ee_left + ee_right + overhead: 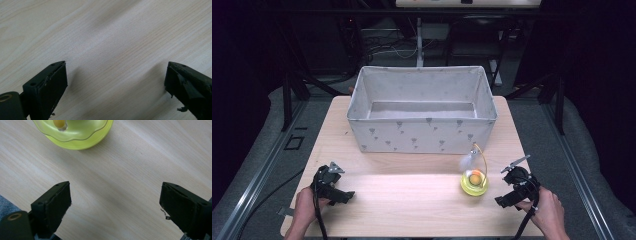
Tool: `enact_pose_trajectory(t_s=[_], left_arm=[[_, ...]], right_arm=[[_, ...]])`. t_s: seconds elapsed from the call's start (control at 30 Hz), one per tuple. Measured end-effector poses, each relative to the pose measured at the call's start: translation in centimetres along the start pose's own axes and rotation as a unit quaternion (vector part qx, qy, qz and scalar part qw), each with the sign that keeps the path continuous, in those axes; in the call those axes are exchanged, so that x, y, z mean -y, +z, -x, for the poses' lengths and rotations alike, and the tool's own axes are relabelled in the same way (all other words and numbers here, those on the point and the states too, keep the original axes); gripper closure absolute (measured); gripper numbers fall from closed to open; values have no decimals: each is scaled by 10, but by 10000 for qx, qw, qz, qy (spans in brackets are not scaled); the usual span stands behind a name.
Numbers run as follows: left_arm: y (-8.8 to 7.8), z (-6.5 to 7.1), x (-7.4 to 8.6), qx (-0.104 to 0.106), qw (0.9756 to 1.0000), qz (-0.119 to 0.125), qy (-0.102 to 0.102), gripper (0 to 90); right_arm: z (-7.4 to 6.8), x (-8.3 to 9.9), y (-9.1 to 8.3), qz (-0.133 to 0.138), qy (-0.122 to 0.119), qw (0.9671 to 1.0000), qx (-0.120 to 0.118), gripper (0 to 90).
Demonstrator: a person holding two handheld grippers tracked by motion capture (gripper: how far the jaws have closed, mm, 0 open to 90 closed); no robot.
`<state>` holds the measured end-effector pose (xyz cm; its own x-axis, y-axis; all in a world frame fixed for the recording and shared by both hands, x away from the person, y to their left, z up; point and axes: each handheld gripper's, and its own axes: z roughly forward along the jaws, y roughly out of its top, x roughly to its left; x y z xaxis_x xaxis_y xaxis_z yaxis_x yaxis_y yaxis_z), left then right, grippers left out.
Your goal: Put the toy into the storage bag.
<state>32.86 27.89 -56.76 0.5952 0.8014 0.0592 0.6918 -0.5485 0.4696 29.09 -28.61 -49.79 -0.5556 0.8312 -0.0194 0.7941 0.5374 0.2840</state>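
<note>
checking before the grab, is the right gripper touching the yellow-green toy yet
Apart. In the right gripper view bare tabletop lies between the open right gripper and the yellow-green toy; the high view shows the same gap.

A small round toy (474,182) of clear yellow-green plastic stands upright on the wooden surface (412,200), in front of the fabric box's right end and apart from it. An orange ball sits inside its wavy-edged bowl. A thin curved wire rises from it and carries a pale feathery tuft at the top, leaning to the left
</note>
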Motion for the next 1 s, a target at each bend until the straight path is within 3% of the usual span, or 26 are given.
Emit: enact_pose_trajectory(t_s=[0.63,1.0], left_arm=[[-1,1,0,59,10000,19,20,44],[-1,1,0,67,10000,20,14,42]], right_arm=[[-4,-6,-1,6,-75,10000,2,103],[-10,-19,-7,-12,-256,9997,1,74]])
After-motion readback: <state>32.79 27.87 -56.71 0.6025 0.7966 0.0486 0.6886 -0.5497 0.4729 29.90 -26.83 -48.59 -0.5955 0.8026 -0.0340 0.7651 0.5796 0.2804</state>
